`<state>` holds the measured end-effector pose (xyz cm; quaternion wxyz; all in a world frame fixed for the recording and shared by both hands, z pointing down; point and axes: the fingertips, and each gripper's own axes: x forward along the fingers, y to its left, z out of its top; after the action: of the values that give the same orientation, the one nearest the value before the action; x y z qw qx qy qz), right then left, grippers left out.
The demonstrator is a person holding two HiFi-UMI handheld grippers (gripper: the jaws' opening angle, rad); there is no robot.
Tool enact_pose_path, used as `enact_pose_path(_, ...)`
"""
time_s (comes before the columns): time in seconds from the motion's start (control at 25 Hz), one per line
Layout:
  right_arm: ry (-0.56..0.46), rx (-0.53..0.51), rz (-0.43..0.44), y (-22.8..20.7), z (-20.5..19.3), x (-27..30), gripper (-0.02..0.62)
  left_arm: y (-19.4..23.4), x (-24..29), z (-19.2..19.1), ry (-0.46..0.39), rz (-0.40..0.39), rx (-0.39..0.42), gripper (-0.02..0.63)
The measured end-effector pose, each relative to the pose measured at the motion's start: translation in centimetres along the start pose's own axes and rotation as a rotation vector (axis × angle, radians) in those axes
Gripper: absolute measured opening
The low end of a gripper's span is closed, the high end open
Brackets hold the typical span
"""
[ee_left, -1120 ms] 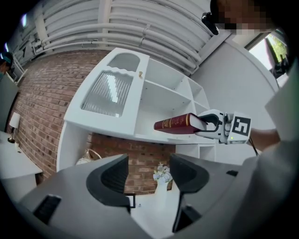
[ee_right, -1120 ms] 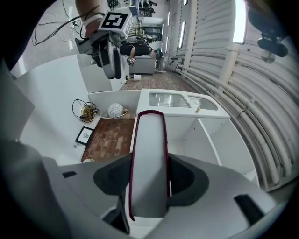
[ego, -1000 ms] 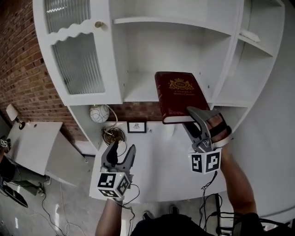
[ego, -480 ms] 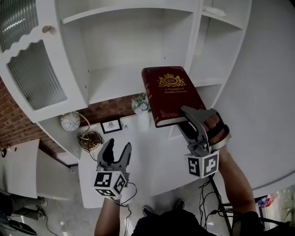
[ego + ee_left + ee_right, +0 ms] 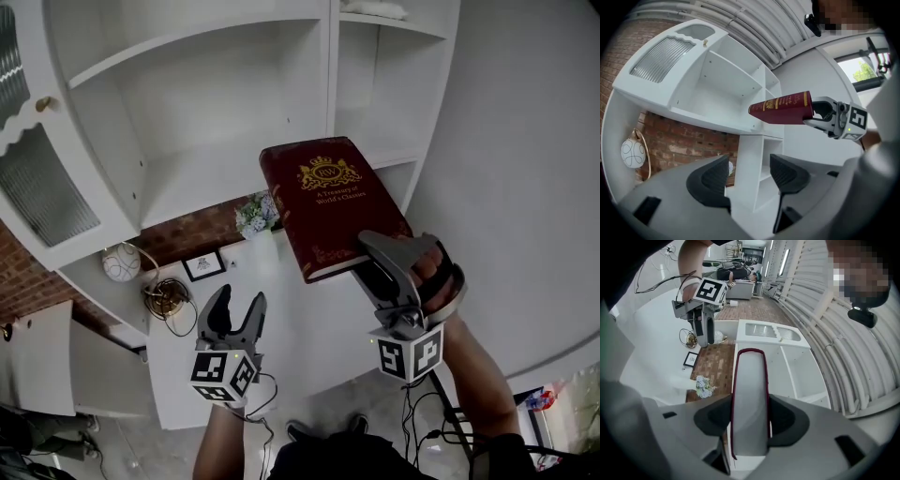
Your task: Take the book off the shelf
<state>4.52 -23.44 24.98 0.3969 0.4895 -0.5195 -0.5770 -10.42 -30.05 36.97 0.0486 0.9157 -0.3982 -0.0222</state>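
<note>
The dark red book (image 5: 330, 203) with a gold crest on its cover hangs in the air in front of the white shelf unit (image 5: 216, 178), clear of its boards. My right gripper (image 5: 373, 264) is shut on the book's near edge; in the right gripper view the page edge (image 5: 750, 404) fills the gap between both pads. From the left gripper view the book (image 5: 782, 108) shows spine-on, held by the right gripper (image 5: 816, 112). My left gripper (image 5: 235, 309) stands open and empty lower left, its jaws apart (image 5: 749, 171).
The shelf's bays behind the book look bare. A ribbed-glass cabinet door (image 5: 37, 192) is at the left. On the lower white counter (image 5: 309, 323) stand a small flower bunch (image 5: 253, 214), a framed picture (image 5: 203, 265), a round ornament (image 5: 120, 262) and a wire piece (image 5: 167, 296).
The book, gripped by my right gripper, has come further out and down from the shelf and drifted left in view. The view has swung right; the left gripper hardly moved.
</note>
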Motion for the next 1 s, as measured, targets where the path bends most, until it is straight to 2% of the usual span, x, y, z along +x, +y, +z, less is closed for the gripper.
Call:
enact_pose_path(0.12,0.008,0.005,0.009,-0.1,-2.1,-1.7,0.219,-2.4,0.3,0.1,0.006,0.003,0.005,0.272)
enact_pose_path(0.32,0.010,0.027,-0.002,0.4,-7.7,-6.1,0.219,-8.8,1.4,-0.8,0.008,0.020,0.042,0.272)
enact_pose_path(0.52,0.034,0.026,0.047,1.6,-8.7,-5.4,0.219,-8.8,1.9,-1.5,0.046,0.023,0.020,0.272)
enact_pose_path(0.68,0.043,0.024,0.087,3.3,-10.4,-6.3,0.219,-10.5,2.3,-2.1,0.076,0.029,0.012,0.272)
enact_pose_path(0.88,0.057,0.053,0.128,8.0,-13.7,-9.0,0.219,-13.7,2.3,-4.9,0.120,0.039,0.032,0.272)
enact_pose_path(1.0,0.078,0.074,0.154,10.7,-14.6,-9.7,0.219,-14.0,2.1,-6.5,0.154,0.036,0.040,0.272)
